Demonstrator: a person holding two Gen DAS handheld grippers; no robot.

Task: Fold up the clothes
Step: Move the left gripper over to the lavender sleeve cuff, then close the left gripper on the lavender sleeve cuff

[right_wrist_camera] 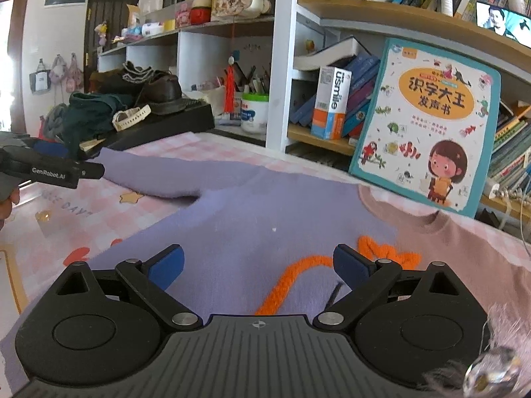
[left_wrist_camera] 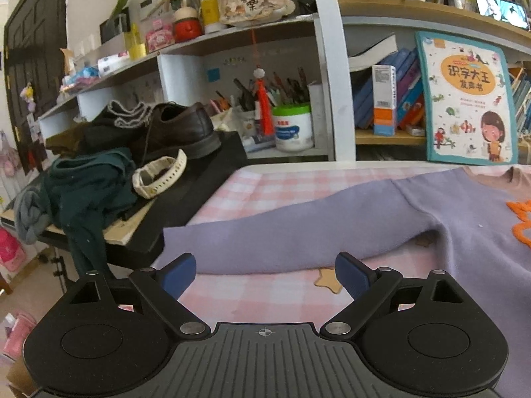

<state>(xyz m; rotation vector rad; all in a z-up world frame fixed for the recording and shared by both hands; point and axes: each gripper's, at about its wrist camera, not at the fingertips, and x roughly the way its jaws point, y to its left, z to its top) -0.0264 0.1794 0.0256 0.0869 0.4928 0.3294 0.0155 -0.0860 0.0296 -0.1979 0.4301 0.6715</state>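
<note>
A lavender sweater [right_wrist_camera: 265, 205] with an orange yarn design [right_wrist_camera: 298, 275] and a pink collar [right_wrist_camera: 441, 229] lies flat on the pink checked tablecloth [left_wrist_camera: 265, 182]. Its left sleeve [left_wrist_camera: 282, 232] stretches out to the left in the left wrist view. My left gripper [left_wrist_camera: 265, 277] hovers open just in front of that sleeve, nothing between its blue pads. My right gripper [right_wrist_camera: 259, 267] is open above the sweater's chest, over the orange design. The left gripper [right_wrist_camera: 56, 169] also shows at the left edge of the right wrist view, near the sleeve's cuff.
A children's book [right_wrist_camera: 428, 126] leans against the bookshelf behind the sweater. To the left, a black board [left_wrist_camera: 199, 192] carries a brown shoe [left_wrist_camera: 179, 129], a white watch strap [left_wrist_camera: 159, 172] and dark green clothing [left_wrist_camera: 86, 192]. A white tub [left_wrist_camera: 292, 126] stands on the shelf.
</note>
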